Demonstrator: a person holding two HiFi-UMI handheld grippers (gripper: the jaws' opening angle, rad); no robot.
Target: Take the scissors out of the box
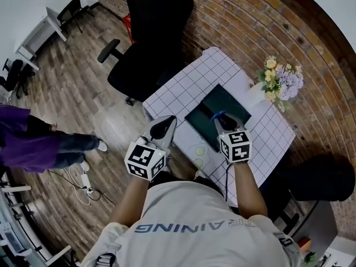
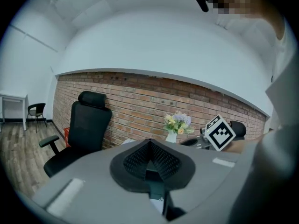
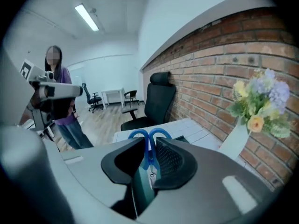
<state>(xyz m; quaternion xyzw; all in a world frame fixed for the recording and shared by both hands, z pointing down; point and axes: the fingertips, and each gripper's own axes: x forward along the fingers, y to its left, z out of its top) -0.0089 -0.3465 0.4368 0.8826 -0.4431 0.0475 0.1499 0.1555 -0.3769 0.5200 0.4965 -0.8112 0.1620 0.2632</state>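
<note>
Blue-handled scissors (image 3: 149,139) are clamped between the pads of my right gripper (image 3: 150,149), handle loops sticking out past the fingertips and blades running back between the jaws. In the head view that gripper (image 1: 224,120) hangs above the open dark green box (image 1: 207,111) on the grid-patterned table (image 1: 194,79), and a bit of blue handle (image 1: 218,114) shows at its tip. My left gripper (image 1: 163,128) is raised at the table's near left edge, away from the box. Its jaws (image 2: 150,146) are shut with nothing in them.
A white vase of flowers (image 1: 280,80) stands at the table's far right by the brick wall. A black office chair (image 1: 146,43) is beyond the table, another dark chair (image 1: 322,178) to the right. A person in purple (image 1: 30,143) stands on the wood floor at left.
</note>
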